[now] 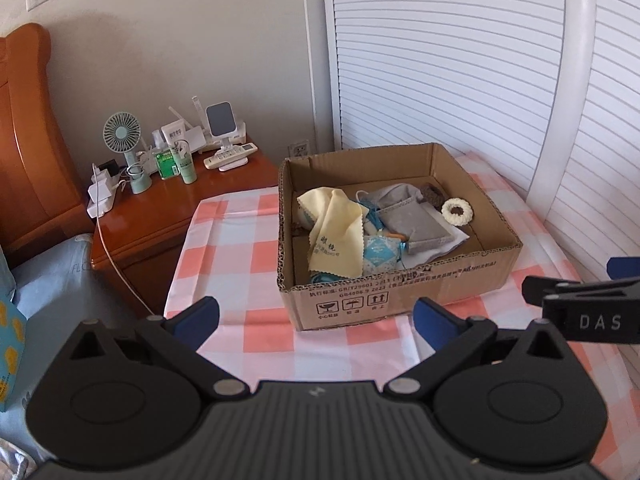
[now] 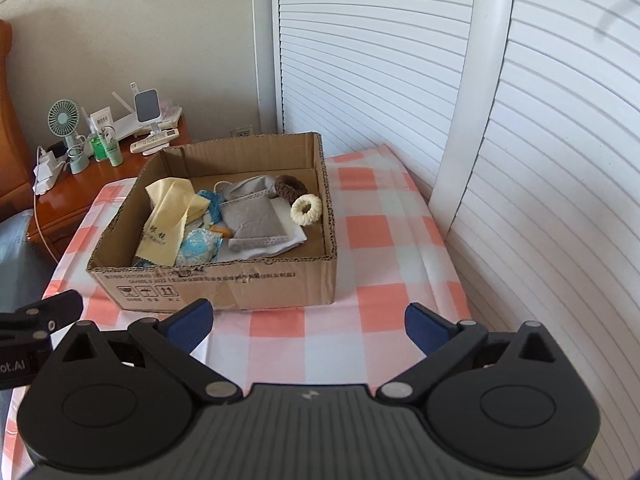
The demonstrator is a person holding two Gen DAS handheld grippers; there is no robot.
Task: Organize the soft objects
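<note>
An open cardboard box [image 1: 400, 296] [image 2: 224, 284] stands on the pink-and-white checked cloth. Inside lie a yellow cloth [image 1: 336, 236] [image 2: 166, 216], a grey pouch [image 1: 416, 224] [image 2: 252, 220], a cream scrunchie [image 1: 457, 211] [image 2: 306, 209], a brown scrunchie [image 2: 291, 186] and a light blue sachet [image 1: 378, 254] [image 2: 200, 246]. My left gripper [image 1: 316, 320] hangs open and empty before the box's near wall. My right gripper [image 2: 308, 326] is open and empty too, in front of the box; part of it [image 1: 580, 308] shows at the right edge of the left wrist view.
A wooden bedside table [image 1: 160, 216] [image 2: 68, 196] to the left holds a small fan [image 1: 122, 136], bottles, chargers and a remote. White slatted doors [image 1: 460, 60] [image 2: 520, 140] run along the back and right. Blue bedding [image 1: 52, 280] lies at the left.
</note>
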